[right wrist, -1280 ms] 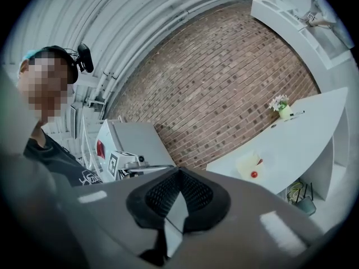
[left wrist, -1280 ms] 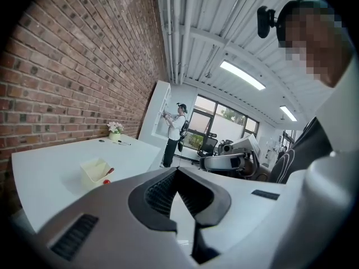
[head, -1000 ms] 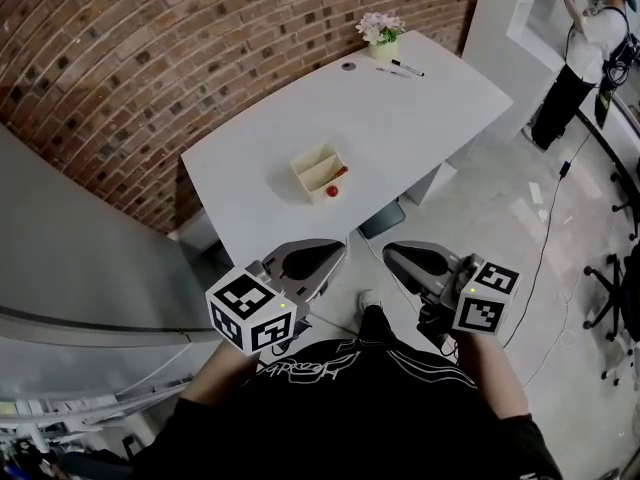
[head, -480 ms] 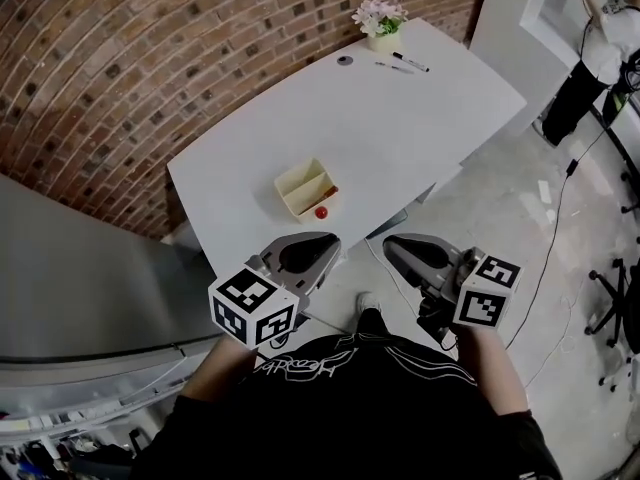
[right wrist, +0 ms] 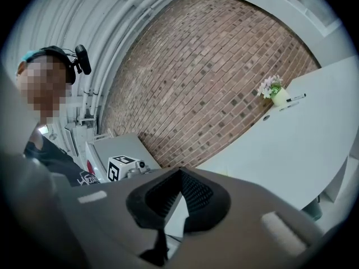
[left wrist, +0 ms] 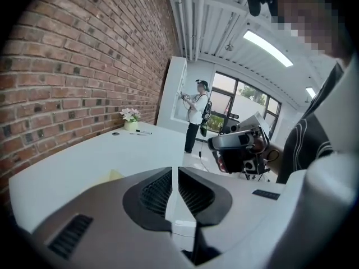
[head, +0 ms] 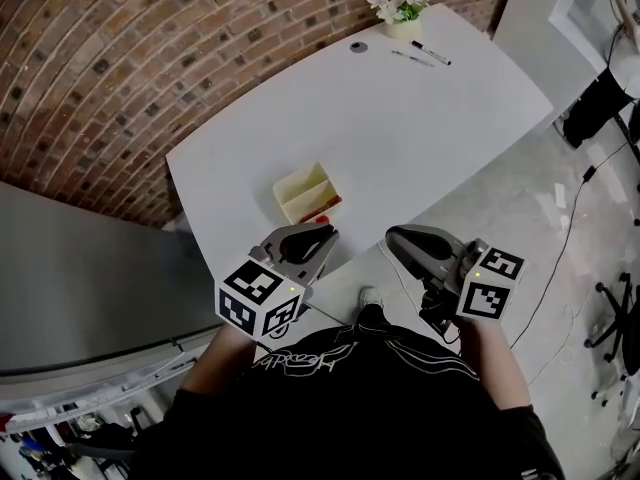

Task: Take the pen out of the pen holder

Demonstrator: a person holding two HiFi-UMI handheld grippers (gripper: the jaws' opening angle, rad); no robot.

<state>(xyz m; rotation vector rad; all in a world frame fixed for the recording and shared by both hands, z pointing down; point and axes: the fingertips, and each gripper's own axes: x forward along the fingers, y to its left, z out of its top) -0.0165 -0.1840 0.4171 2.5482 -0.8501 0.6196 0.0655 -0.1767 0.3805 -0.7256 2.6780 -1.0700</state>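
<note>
Left tongs (head: 322, 236): low at the left, over the near edge of the table. I see the jaws almost together, with a thin slit that is opening and nothing between them.
Wall (head: 150, 48): brick, curving along the left and top behind the table.
Tray (head: 300, 190): cream, with two compartments, on the table just beyond the left tongs. Something red shows at its near edge; I cannot tell what it is.
Table (head: 430, 138): white, running away to the upper right.
Disc (head: 358, 46): small and dark, flat on the far end of the table.
Flowers (head: 400, 0): pale blooms in a small pot at the far corner.
Pen (head: 430, 53): black, lying flat on the table just beside the pot, well apart from both tongs. A thinner one lies next to it.
Right tongs (head: 395, 236): low at the right, past the table edge and over the floor. I see the jaws together at the tips, holding nothing.
</note>
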